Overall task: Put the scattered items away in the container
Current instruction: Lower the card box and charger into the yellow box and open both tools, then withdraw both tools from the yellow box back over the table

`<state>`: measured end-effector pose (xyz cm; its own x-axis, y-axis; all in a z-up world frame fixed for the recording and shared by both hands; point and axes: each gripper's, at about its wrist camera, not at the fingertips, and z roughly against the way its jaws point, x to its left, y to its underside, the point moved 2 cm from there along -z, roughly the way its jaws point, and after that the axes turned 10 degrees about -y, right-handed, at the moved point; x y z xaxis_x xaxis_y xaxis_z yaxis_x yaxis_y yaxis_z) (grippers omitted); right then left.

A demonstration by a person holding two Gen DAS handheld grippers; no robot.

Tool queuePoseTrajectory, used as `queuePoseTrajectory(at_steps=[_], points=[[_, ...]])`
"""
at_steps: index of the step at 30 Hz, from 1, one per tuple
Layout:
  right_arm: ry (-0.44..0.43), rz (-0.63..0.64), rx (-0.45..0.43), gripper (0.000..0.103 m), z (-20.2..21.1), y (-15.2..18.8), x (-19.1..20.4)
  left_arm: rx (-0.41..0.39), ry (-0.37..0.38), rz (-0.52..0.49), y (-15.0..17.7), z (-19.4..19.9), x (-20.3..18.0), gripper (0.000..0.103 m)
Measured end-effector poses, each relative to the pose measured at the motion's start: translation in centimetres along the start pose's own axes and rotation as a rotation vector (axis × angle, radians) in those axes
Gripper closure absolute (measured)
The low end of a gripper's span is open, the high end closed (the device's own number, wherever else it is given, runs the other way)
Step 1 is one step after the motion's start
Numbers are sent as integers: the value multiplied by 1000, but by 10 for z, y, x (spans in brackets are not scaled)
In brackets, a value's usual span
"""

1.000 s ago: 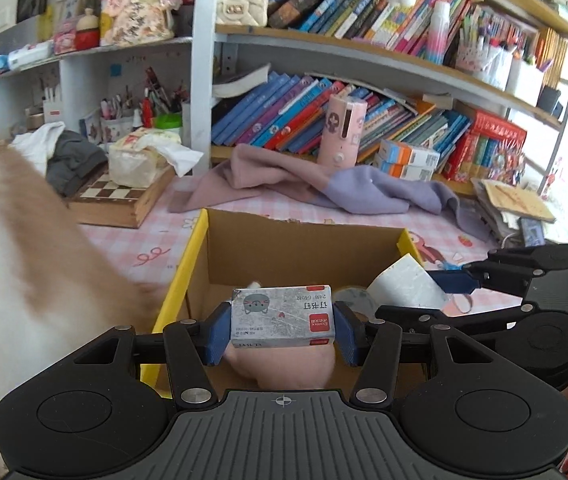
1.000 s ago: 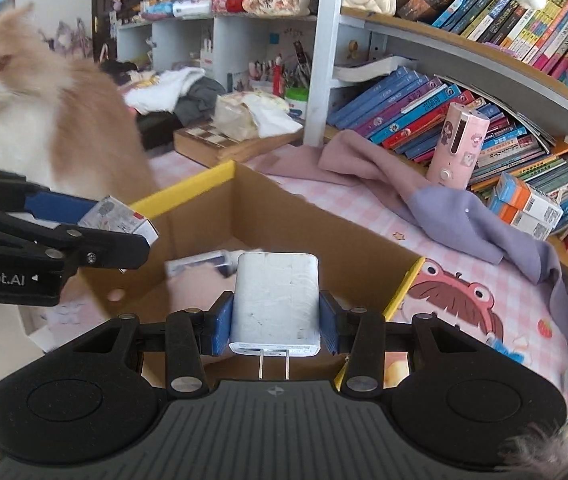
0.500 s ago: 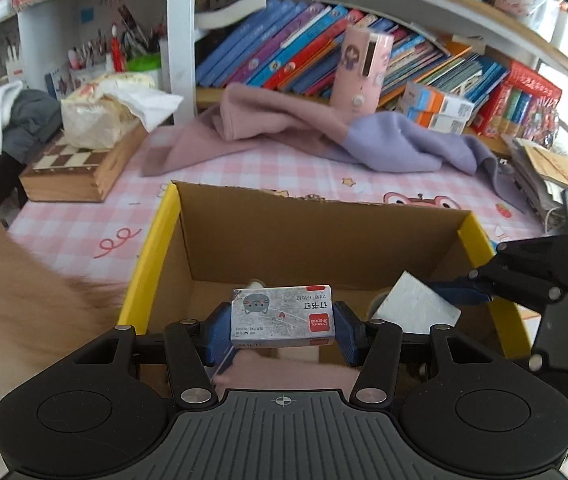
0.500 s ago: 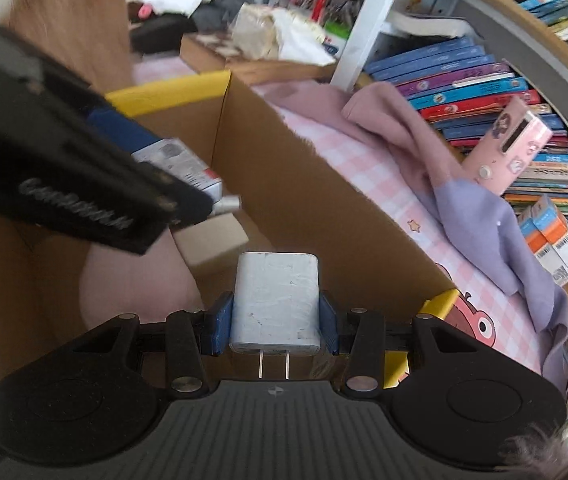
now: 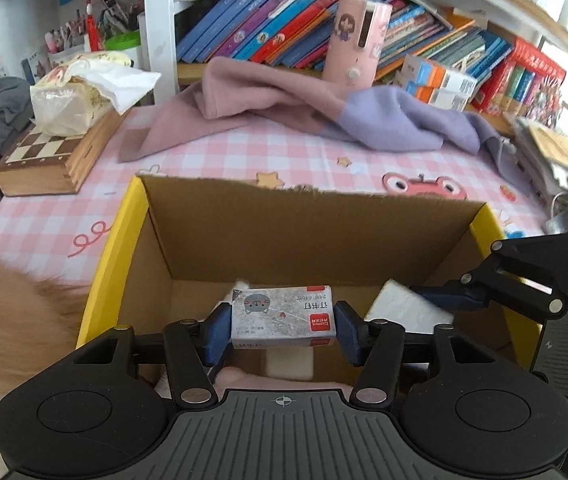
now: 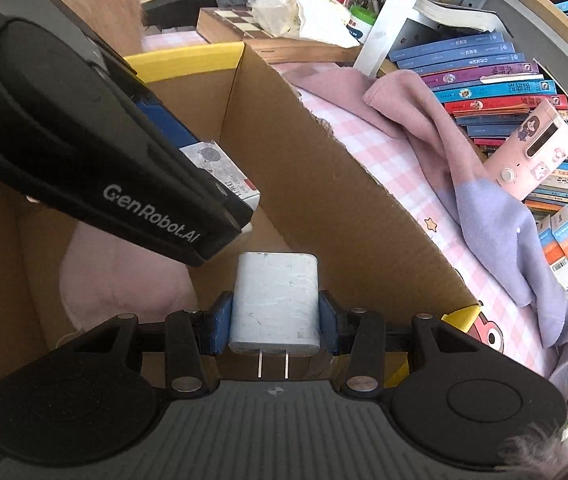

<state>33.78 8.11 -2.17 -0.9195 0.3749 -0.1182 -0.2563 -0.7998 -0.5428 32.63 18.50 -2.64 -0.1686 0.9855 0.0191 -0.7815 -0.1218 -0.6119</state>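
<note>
A cardboard box (image 5: 304, 236) with yellow flaps stands open on the pink checked cloth. My left gripper (image 5: 284, 326) is over its inside with a small grey staple box (image 5: 284, 316) between its blue pads. The jaws are opening, but the pads still touch the box ends. My right gripper (image 6: 275, 320) is beside it, also inside the cardboard box (image 6: 324, 184), with a white plug charger (image 6: 273, 300) between its pads, prongs toward the camera. Its jaws are opening too and still touch the charger. A pink soft item (image 6: 123, 280) lies on the box floor.
A cat's orange fur (image 5: 3, 312) presses against the box's left side. Behind the box lie a pink and purple cloth (image 5: 304, 112), a wooden chessboard case (image 5: 43, 156) with a tissue pack (image 5: 79, 96) on it, a pink device (image 5: 356, 40), and full bookshelves.
Both grippers have gone forward and down into the cardboard box, each with its item, and the views tilted downward. The cat's head has left the right wrist view.
</note>
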Motion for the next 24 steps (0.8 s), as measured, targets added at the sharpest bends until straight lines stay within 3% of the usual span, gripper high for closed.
queuePoseTrajectory(at_steps=[2, 15, 21, 24], points=[[10, -3, -38, 46, 8, -1, 0, -33, 29, 22, 0, 7, 3, 31], [68, -44, -266, 46, 86, 4, 20, -268, -39, 65, 15, 101, 1, 28], [147, -68, -389, 44, 122, 13, 36, -409, -103, 70, 37, 148, -6, 22], [190, -157, -444, 44, 141, 26, 38, -459, -123, 88, 52, 168, -5, 16]])
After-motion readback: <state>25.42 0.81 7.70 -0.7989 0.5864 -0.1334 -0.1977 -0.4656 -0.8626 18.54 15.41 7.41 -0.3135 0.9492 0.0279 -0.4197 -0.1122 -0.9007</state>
